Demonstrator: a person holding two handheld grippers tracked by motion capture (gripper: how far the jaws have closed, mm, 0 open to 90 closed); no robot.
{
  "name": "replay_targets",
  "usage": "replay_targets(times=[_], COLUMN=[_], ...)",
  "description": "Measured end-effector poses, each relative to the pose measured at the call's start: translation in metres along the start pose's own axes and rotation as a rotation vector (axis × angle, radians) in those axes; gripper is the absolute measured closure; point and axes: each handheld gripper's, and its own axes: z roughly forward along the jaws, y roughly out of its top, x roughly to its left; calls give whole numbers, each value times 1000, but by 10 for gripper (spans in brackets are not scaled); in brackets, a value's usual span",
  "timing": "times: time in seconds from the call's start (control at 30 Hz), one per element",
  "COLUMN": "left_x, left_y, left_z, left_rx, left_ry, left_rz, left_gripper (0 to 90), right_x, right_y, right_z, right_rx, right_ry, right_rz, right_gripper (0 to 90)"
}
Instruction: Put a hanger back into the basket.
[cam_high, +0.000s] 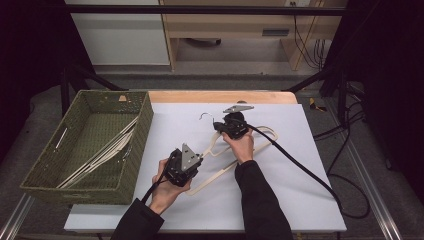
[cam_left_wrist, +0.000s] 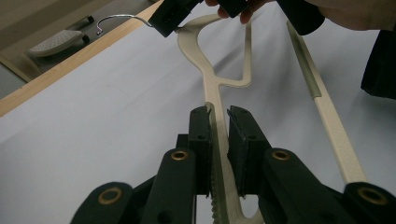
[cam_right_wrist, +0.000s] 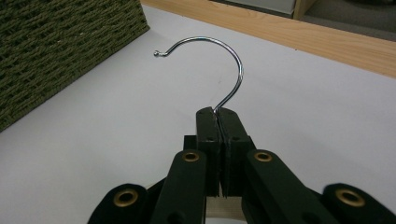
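Note:
A cream hanger with a metal hook lies on the white table top. My left gripper is shut on one of its arms. In the left gripper view the pads press both sides of the cream arm. My right gripper is at the hanger's neck. In the right gripper view it is shut on the shank of the hook, which curves up and left above the table. The left gripper view shows the right gripper farther off, at the hook.
A green woven basket stands at the table's left, holding several more cream hangers; its wall is close to the hook. A wooden table edge runs along the back. Black cables trail over the right side.

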Motion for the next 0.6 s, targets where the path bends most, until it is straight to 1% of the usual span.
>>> replay_targets(times=[0.03,0.07,0.17,0.4,0.47,0.5,0.6], left_x=[-1,-1,-3,-3,-2,-4,-4], left_y=[0,0,1,0,0,1,1], left_z=[-1,-1,-2,-2,-2,-3,-4], left_rx=[2,-5,-16,-14,-18,-14,-20], left_ry=[-3,3,12,5,8,9,13], left_rz=[-3,6,6,-1,1,4,5], left_gripper=[795,795,795,795,795,795,795], right_x=[0,-1,0,0,1,1,2], right_y=[1,1,2,1,2,2,1], right_z=[-2,-3,-5,-4,-6,-7,-7], right_rx=[0,3,0,0,-6,-13,-21], right_ry=[2,2,4,6,0,-3,0], right_rz=[-5,-12,-12,-17,-21,-33,-36], right_gripper=[891,891,891,894,894,893,890])
